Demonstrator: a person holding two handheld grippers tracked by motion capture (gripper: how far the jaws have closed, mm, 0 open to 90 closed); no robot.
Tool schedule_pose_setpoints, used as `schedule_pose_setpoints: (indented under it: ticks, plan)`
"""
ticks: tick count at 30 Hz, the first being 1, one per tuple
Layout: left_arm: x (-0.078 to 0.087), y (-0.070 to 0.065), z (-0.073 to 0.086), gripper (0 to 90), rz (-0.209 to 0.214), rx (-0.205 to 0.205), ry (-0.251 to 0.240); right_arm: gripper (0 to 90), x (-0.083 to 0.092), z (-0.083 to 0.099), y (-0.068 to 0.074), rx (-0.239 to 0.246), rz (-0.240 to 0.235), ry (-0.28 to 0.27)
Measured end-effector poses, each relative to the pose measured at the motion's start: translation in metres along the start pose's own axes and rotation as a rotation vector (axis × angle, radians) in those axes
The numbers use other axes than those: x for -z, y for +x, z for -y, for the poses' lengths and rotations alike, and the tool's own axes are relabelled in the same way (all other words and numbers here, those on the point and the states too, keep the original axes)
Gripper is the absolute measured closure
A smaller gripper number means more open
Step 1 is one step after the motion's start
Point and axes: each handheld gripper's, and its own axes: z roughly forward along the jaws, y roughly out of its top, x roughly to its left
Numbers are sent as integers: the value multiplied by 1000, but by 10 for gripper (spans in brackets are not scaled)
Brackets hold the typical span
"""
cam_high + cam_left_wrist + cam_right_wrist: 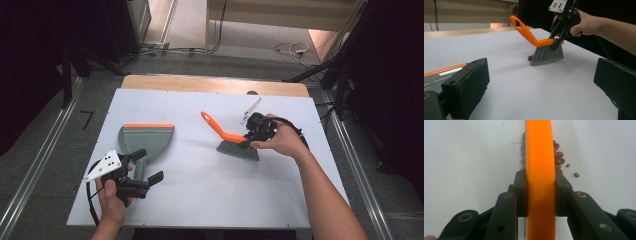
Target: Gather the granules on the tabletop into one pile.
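Orange-handled brush (231,140) with grey bristles stands bristles-down mid-right on the white table, handle angled up to the left. Red and greenish beans (560,161) lie right beside the bristles. Grey dustpan (146,140), orange edge, lies flat at left.

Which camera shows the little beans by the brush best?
The right gripper view: the beans lie close up beside the orange brush, red ones and small yellowish ones. In the left gripper view they are a tiny red speck at the bristles. The high view is too far to tell them.

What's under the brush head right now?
Beside the brush bristles, a few red beans and small yellowish ones lie on the white table. Anything directly beneath the bristles is covered.
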Motion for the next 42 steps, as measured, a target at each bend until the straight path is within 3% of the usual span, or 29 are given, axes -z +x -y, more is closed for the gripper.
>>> schedule_pose_setpoints:
  ticks: [8, 9, 19, 32, 42]
  plan:
    - [0, 0, 0, 13, 3, 0, 0, 682, 11, 1, 4, -7, 13, -49]
    - [0, 0, 0, 13, 2, 0, 0, 682, 14, 1, 5, -29, 17, -54]
    - [0, -1, 0, 13, 2, -3, 1, 683, 38, 10, 9, -75, 51, -127]
    - [-2, -1, 0, 13, 4, 0, 1, 683, 47, 35, 19, -258, 149, -212]
    - [-3, -2, 0, 13, 3, -6, 6, 684, 47, 53, 40, -354, 178, -298]
